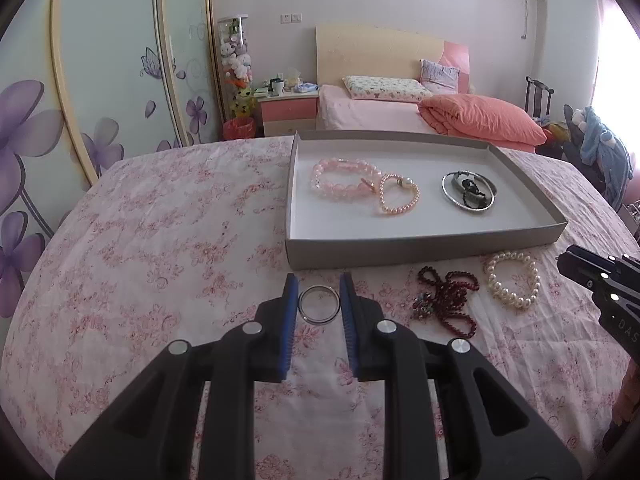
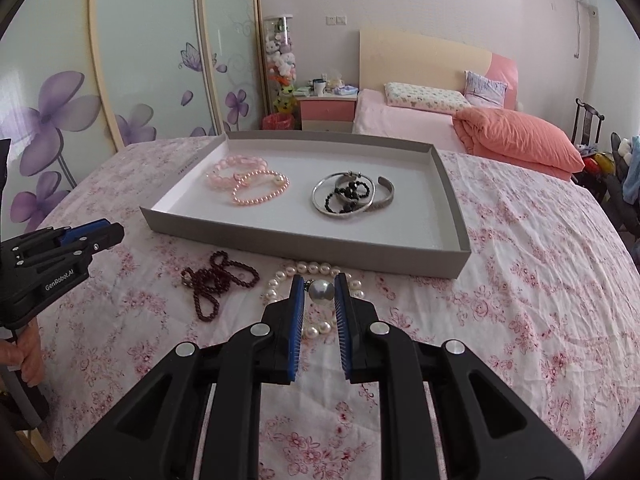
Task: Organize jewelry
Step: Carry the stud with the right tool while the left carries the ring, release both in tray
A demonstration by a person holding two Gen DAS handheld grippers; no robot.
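A grey cardboard tray (image 1: 420, 242) (image 2: 304, 246) lies on the floral bedspread. It holds a pink crystal bracelet (image 1: 340, 180), a pink pearl bracelet (image 1: 400, 200) (image 2: 260, 188), and silver bangles with black beads (image 1: 470, 190) (image 2: 348, 196). In front of the tray lie a dark red bead strand (image 1: 452, 300) (image 2: 216, 280) and a white pearl bracelet (image 1: 512, 280) (image 2: 316, 268). My left gripper (image 1: 319, 294) has its jaws on both sides of a clear bangle (image 1: 319, 305). My right gripper (image 2: 319, 292) has its jaws against a large silver pearl (image 2: 321, 291), above the white pearl bracelet.
A small multicoloured trinket (image 1: 422, 304) lies beside the red strand. The right gripper shows at the edge of the left wrist view (image 1: 600, 284); the left gripper shows in the right wrist view (image 2: 60, 256). A second bed (image 2: 460, 120) and a nightstand (image 1: 290, 110) stand behind.
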